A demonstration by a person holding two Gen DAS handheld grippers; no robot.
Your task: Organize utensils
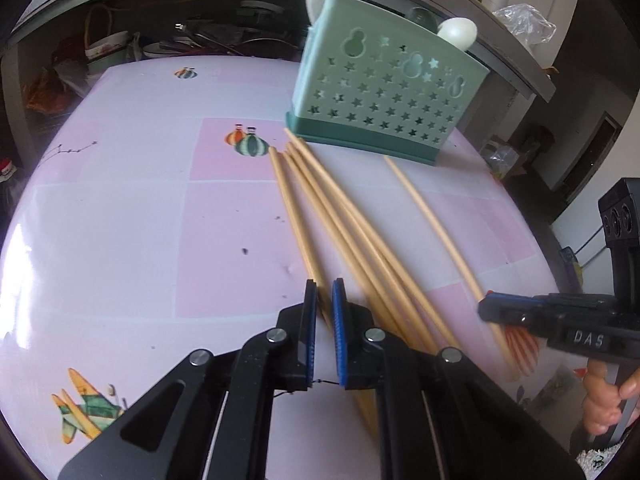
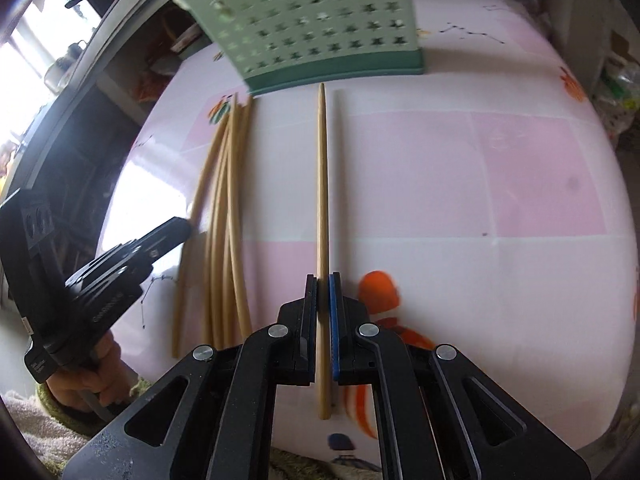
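Note:
A green utensil holder (image 1: 380,92) with star holes stands at the far side of the pink table; it also shows in the right wrist view (image 2: 316,28). Several bamboo chopsticks (image 1: 340,224) lie loose in front of it, also seen in the right wrist view (image 2: 224,208). My right gripper (image 2: 323,280) is shut on a single chopstick (image 2: 321,184) that points at the holder, a little above the table. My left gripper (image 1: 324,284) is nearly shut with a narrow gap, empty, its tips just over the leftmost chopstick. The right gripper also shows in the left wrist view (image 1: 486,306).
The table has a pink checked cloth (image 1: 140,220) with balloon and plane prints. White spoons (image 1: 460,32) stand in the holder. A dark shelf with bowls and clutter (image 1: 120,48) lies behind the table. A plastic bag (image 1: 524,20) sits at the far right.

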